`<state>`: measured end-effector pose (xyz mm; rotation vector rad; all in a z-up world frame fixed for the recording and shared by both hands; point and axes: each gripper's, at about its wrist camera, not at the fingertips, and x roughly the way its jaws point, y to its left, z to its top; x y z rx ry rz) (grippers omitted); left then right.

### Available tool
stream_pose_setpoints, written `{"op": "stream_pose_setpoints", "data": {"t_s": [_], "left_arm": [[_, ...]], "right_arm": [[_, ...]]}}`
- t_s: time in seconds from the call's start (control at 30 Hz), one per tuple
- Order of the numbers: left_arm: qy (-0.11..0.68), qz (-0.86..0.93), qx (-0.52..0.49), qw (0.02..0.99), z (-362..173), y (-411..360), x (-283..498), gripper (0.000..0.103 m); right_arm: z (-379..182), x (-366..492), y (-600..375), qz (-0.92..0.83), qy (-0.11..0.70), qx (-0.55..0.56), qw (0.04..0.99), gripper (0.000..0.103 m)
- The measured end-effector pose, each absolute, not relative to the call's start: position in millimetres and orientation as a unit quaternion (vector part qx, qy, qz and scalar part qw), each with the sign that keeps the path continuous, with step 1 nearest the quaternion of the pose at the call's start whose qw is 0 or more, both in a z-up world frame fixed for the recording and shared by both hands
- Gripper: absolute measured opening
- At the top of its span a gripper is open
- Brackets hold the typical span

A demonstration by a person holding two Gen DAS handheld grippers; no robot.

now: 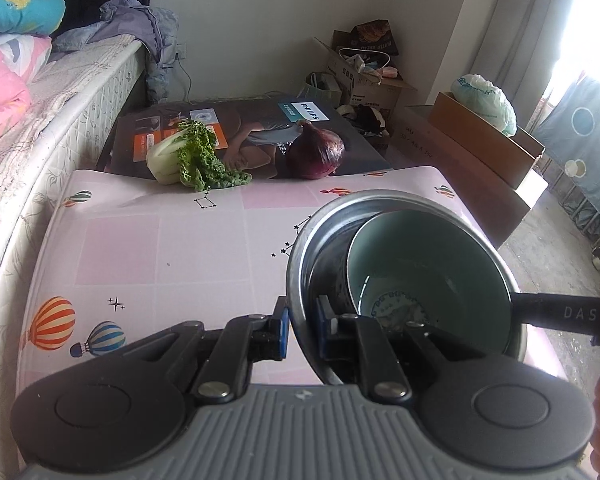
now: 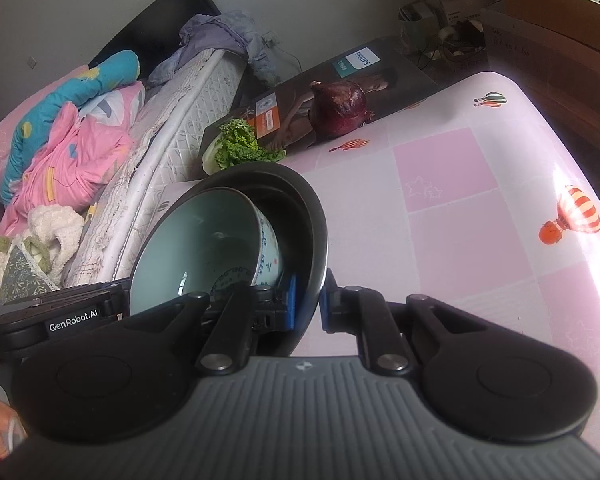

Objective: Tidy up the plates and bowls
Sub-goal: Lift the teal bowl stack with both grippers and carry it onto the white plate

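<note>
Left wrist view: left gripper (image 1: 302,334) clamped on metal bowl (image 1: 300,264) rim, teal bowl (image 1: 432,256) tilted inside, on pink table (image 1: 160,248). Right gripper (image 2: 308,304) pinching opposite rim.

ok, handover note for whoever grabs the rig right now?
Left hand-held gripper: shut on the near rim of the large round steel bowl.
Right hand-held gripper: shut on the opposite rim of that bowl.
Pale green ceramic bowl with blue pattern lies tilted inside the steel bowl, above the pink balloon-print table.
Done: bowls nested.
Left: probably set the pair down; placement spot not visible. Watch the tilted inner bowl.
</note>
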<state>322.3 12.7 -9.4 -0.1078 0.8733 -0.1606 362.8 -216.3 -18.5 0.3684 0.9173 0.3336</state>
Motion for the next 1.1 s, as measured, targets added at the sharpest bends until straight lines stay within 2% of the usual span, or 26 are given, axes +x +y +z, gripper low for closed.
{"op": "stream_pose_setpoints", "data": {"t_s": [0.2, 0.43, 0.77, 0.93, 1.1], "left_arm": [[0.434, -0.082, -0.063, 0.895, -6.1, 20.1, 271.5, 0.013], [0.469, -0.069, -0.067, 0.878, -35.8, 30.4, 227.7, 0.013], [0.493, -0.058, -0.069, 0.866, -63.0, 37.5, 206.7, 0.014], [0.478, -0.060, -0.074, 0.873, -60.1, 40.5, 200.1, 0.014], [0.458, -0.059, -0.081, 0.883, -51.2, 44.5, 190.3, 0.022]], "right_arm": [[-13.8, 306.5, -214.2, 0.164, 0.460, 0.184, 0.853, 0.012], [-46.8, 255.2, -202.3, 0.167, 0.498, 0.184, 0.831, 0.013], [-77.5, 228.8, -192.6, 0.164, 0.515, 0.168, 0.825, 0.013], [-77.1, 228.6, -191.3, 0.166, 0.508, 0.157, 0.830, 0.014], [-71.6, 223.9, -191.4, 0.165, 0.491, 0.142, 0.844, 0.017]]}}
